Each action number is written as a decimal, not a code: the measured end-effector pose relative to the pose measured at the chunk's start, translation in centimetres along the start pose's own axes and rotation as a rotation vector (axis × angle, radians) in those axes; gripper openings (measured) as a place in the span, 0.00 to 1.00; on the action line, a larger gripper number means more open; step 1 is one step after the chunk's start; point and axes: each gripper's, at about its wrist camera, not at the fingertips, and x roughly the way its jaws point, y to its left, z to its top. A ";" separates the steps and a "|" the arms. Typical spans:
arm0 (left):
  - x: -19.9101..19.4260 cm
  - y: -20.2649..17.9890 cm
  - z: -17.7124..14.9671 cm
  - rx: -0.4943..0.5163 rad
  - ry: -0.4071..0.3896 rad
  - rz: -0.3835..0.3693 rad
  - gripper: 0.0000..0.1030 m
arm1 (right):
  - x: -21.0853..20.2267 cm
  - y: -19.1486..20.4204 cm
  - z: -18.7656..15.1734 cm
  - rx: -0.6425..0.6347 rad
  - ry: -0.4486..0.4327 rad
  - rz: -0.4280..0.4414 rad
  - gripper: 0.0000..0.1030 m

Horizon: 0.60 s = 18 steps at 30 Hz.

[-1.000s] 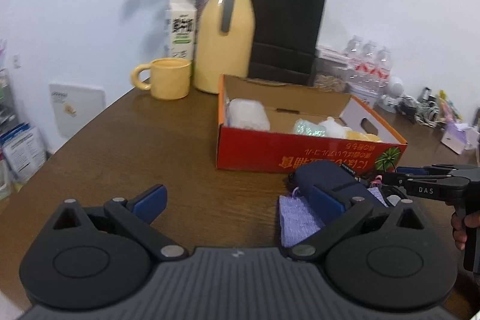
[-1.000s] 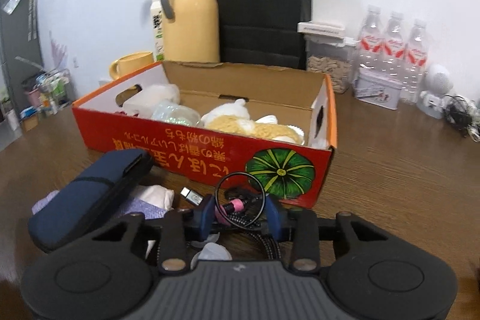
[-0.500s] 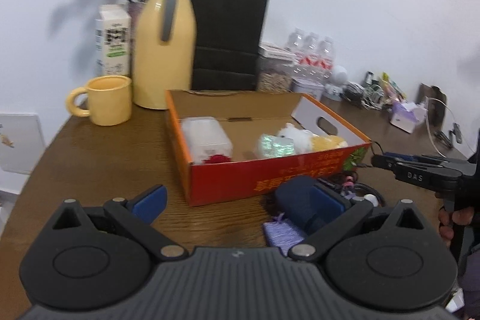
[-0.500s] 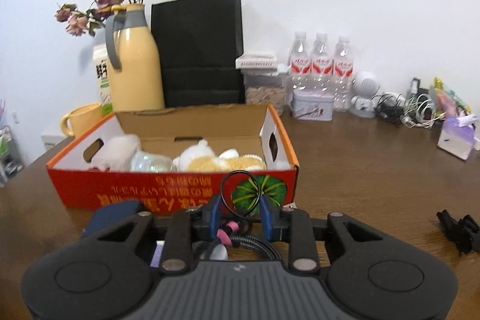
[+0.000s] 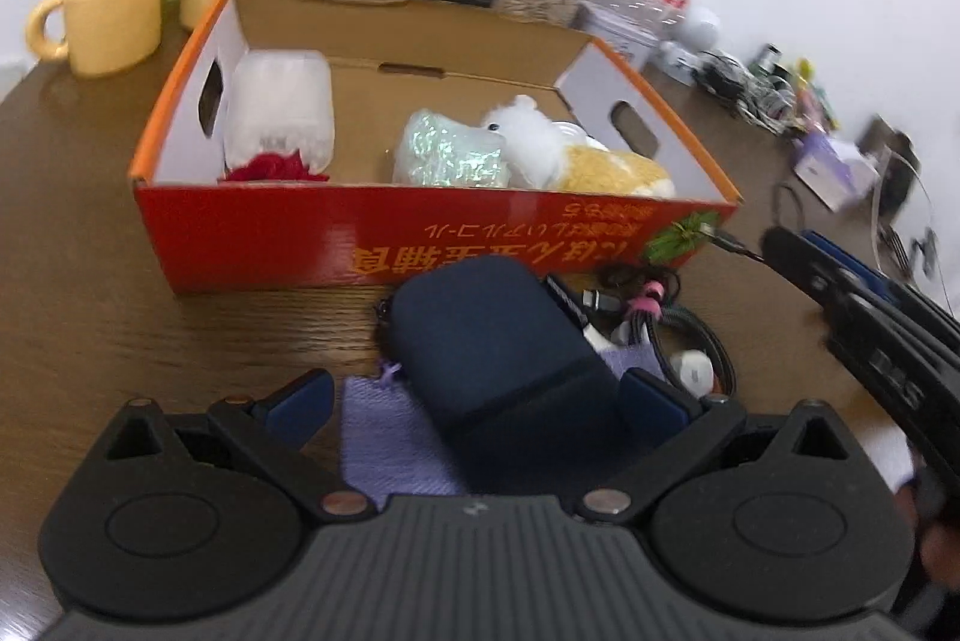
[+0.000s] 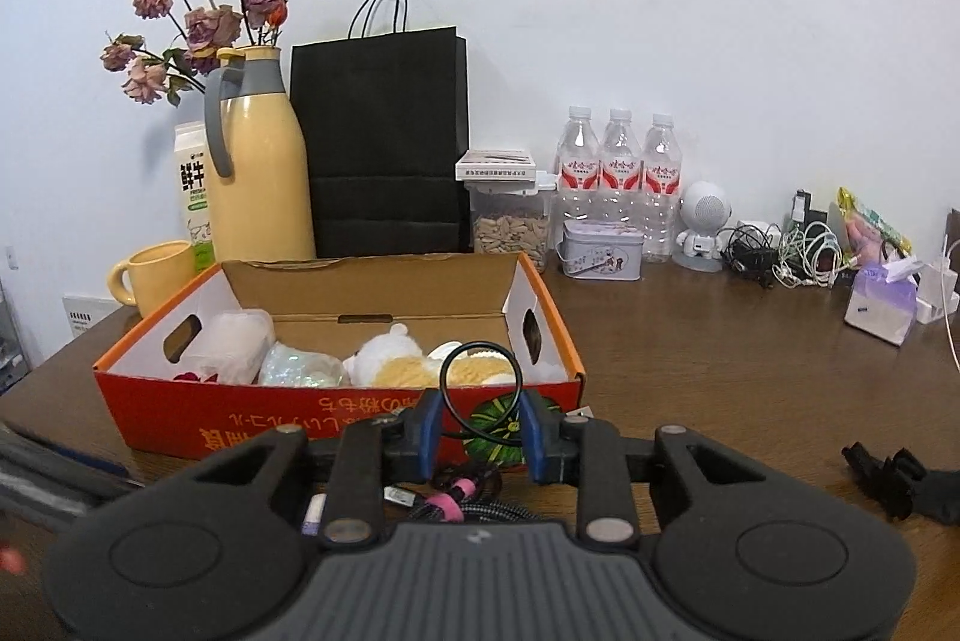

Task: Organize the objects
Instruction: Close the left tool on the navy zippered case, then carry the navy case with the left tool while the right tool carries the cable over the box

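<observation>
The coiled black braided cable with a pink tie (image 6: 456, 506) sits at lower centre of the right wrist view, its loop rising between the blue pads of the right gripper (image 6: 480, 428), which is closed on it; a second ago the bundle lay on the brown wooden surface (image 6: 720, 359), and the pads have since narrowed and settled while the view lifted to take in the whole back wall. The open orange-red cardboard box (image 5: 390, 245), already holding a white plush toy (image 5: 528, 137) and wrapped items, stands just beyond, so the cable appears ready for transfer into it. In the left wrist view the left gripper (image 5: 474, 398), its pads set wide and holding nothing, has swung in and tipped downward to straddle the dark navy soft zip pouch (image 5: 486, 335) resting on a lilac knitted cloth (image 5: 390, 437) at lower centre, probably the next item to collect.
</observation>
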 end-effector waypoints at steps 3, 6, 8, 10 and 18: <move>0.8 -0.8 0.2 -0.033 0.006 0.030 1.00 | 0.2 -0.2 0.4 -0.009 -0.008 0.022 0.26; 1.8 -1.7 0.2 -0.055 0.027 0.058 1.00 | 0.6 -0.4 0.6 -0.026 -0.009 0.049 0.26; 2.5 -2.0 0.0 -0.081 0.038 0.089 0.99 | 1.0 -0.7 0.8 -0.032 -0.009 0.071 0.26; 2.6 -2.2 -0.4 -0.088 0.010 0.112 0.90 | 1.3 -0.9 0.8 -0.043 -0.006 0.091 0.26; 1.5 -2.5 -0.8 -0.140 -0.038 0.145 0.68 | 1.5 -1.5 1.1 -0.093 -0.006 0.185 0.26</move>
